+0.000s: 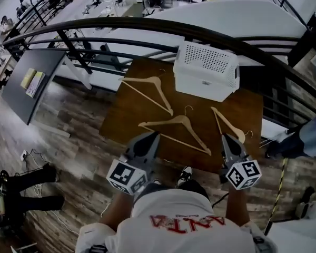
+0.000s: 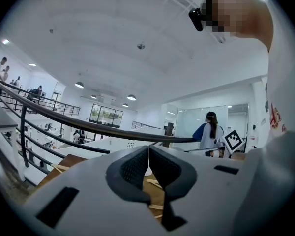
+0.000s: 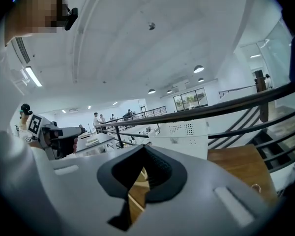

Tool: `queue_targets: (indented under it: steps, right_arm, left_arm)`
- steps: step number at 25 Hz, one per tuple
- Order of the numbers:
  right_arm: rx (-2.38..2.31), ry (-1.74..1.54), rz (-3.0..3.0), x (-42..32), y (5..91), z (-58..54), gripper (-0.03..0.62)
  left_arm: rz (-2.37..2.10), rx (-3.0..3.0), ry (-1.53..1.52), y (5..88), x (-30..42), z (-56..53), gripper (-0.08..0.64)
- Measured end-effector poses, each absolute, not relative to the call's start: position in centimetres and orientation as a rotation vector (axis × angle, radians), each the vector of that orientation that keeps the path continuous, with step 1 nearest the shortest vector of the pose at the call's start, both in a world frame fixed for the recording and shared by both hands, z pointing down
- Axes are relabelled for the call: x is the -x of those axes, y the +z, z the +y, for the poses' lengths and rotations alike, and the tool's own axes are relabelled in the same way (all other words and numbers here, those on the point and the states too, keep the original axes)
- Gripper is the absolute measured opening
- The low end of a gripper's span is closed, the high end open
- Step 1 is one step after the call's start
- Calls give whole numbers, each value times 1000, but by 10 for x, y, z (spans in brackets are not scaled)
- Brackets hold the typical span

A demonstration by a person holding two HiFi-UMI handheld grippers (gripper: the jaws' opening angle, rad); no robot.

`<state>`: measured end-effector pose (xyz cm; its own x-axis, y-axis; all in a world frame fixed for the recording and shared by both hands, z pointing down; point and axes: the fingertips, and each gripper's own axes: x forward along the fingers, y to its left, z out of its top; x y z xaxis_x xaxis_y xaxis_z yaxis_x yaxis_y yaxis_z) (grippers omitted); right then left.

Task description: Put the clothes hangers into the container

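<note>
- Head view: three clothes hangers (image 1: 176,125) lie flat on the surface (image 1: 127,121), with the container (image 1: 205,70) at its far right corner. My left gripper (image 1: 149,139) and right gripper (image 1: 229,143) hang over the near edge, I judge to reach the nearest hanger.
- Only each gripper view shows my jaws pressed together, with nothing between them.

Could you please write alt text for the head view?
Three wooden hangers and a white container sit on a brown table. The left tool and right tool, both shut and empty, hover at the table's near edge.
</note>
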<state>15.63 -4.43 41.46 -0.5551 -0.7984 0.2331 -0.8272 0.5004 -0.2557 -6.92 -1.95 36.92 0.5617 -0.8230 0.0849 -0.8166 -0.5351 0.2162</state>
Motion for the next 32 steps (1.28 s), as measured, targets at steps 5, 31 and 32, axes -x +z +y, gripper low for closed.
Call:
queue_targets:
  steps: [5, 31, 32]
  right_arm:
    - [-1461, 552, -2659, -201, 416, -86, 0]
    - [-1082, 507, -2124, -85, 570, -149, 122]
    - [-1051, 508, -2102, -79, 582, -150, 143]
  left_arm:
    - [-1357, -2584, -13, 366, 22, -62, 11]
    - [-1184, -2515, 112, 441, 96, -156, 11]
    - [-1181, -2509, 118, 446, 100, -158, 11]
